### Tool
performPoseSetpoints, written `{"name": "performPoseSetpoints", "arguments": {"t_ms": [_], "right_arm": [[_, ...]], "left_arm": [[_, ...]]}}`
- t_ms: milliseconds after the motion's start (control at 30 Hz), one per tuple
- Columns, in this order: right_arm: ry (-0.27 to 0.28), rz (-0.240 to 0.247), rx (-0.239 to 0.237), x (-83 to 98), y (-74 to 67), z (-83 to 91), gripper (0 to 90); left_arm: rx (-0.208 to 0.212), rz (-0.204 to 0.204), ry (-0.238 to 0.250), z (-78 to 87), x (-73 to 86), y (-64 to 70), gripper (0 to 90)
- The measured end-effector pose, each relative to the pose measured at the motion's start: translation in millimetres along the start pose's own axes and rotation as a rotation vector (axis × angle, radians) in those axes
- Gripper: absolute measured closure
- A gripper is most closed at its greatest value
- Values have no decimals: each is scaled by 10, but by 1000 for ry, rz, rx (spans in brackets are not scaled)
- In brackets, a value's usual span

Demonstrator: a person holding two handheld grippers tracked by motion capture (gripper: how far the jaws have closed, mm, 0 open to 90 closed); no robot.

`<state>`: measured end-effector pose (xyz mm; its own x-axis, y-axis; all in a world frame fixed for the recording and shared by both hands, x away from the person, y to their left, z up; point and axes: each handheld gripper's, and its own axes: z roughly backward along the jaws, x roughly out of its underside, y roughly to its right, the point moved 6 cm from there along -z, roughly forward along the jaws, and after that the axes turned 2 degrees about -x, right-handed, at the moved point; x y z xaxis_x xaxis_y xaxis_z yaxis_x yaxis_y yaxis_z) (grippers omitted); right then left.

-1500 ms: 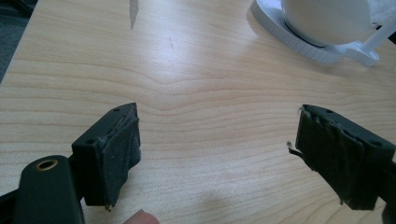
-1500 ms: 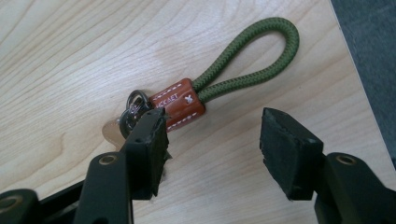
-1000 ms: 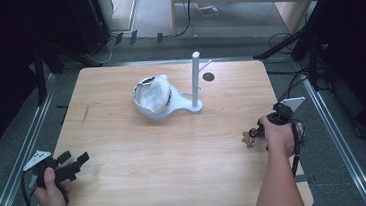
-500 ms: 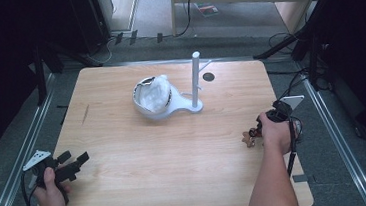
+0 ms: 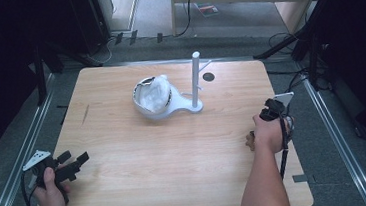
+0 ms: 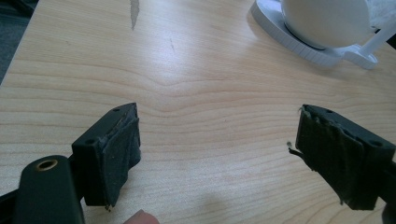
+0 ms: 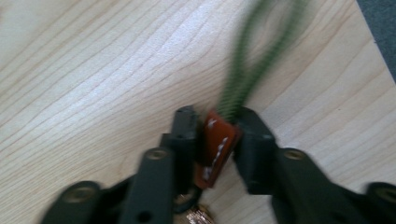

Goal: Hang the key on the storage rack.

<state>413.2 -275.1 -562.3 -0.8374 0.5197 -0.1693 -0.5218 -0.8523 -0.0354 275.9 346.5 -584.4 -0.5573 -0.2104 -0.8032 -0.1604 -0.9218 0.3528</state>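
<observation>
Closing tongs [image 7: 212, 135] gripping keychain [image 7: 216, 147]

Two grippers are showing: the left gripper [image 5: 73, 163] and the right gripper [image 7: 215, 135]. One orange tag [image 7: 215, 148] with one green cord loop [image 7: 254, 60] is sitting between the right one's jaws. Well ahead of the left one, one white stand [image 5: 195, 84] and one white bowl [image 5: 151, 98] are standing on one wooden table [image 5: 176, 164]

One overhead, two close tabletop [image 5: 125, 153] views
</observation>
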Motion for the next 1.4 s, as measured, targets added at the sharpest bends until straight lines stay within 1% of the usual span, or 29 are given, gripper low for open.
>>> {"name": "performPoseSetpoints", "arguments": {"t_ms": [33,67,233,367,467,500,533,567,600,633,667,700,733,800,867,933,1000,1133,1233,1300,1400], "right_arm": [[1,6,-9,3,0,0,786],[2,11,-14,6,-2,2,793],[30,48,-57,8,-4,7,808],[75,67,-88,-13,-8,50,810],[127,94,-132,-46,-40,122,810],[146,106,-157,-56,-56,152,810],[157,117,-170,-62,-66,177,810],[177,119,-186,-72,-72,195,810],[194,121,-216,-81,-83,217,810],[205,127,-235,-85,-95,241,810],[225,135,-241,-92,-99,263,810],[242,138,-255,-97,-108,287,810],[257,154,-275,-98,-120,311,810],[293,180,-290,-99,-143,360,810],[341,210,-318,-102,-164,417,811],[387,240,-329,-102,-180,470,810],[424,270,-357,-93,-207,524,811],[506,320,-378,-68,-253,633,810],[561,344,-400,-41,-297,713,810],[585,353,-425,-14,-334,763,810],[629,373,-446,28,-410,840,810]], "left_arm": [[0,-1,0,1,0,0,147],[-1,0,0,-1,0,0,147],[-2,-2,-2,-1,0,0,147],[-2,-2,-2,-1,0,0,147],[-2,-1,-2,-2,0,0,147],[-2,-1,-2,-2,0,0,147],[-2,-1,-1,-2,0,0,147],[-2,-1,-1,-2,0,0,147],[-1,-1,-1,-2,0,0,147],[-2,-1,-1,-2,0,0,147],[-2,-1,-1,-2,0,0,147],[-2,-1,-1,-2,0,0,147],[-3,0,-2,-2,0,-1,147],[-3,0,-2,-3,0,-1,147],[-3,0,-1,-4,0,0,147],[-3,-1,-2,-4,0,0,147],[-3,-1,-2,-4,0,0,147],[-4,-2,-3,-4,1,-1,147],[-4,-1,-3,-3,1,-1,147],[-4,-1,-4,-4,1,-1,147],[-4,-1,-3,-4,1,-1,147]]}}
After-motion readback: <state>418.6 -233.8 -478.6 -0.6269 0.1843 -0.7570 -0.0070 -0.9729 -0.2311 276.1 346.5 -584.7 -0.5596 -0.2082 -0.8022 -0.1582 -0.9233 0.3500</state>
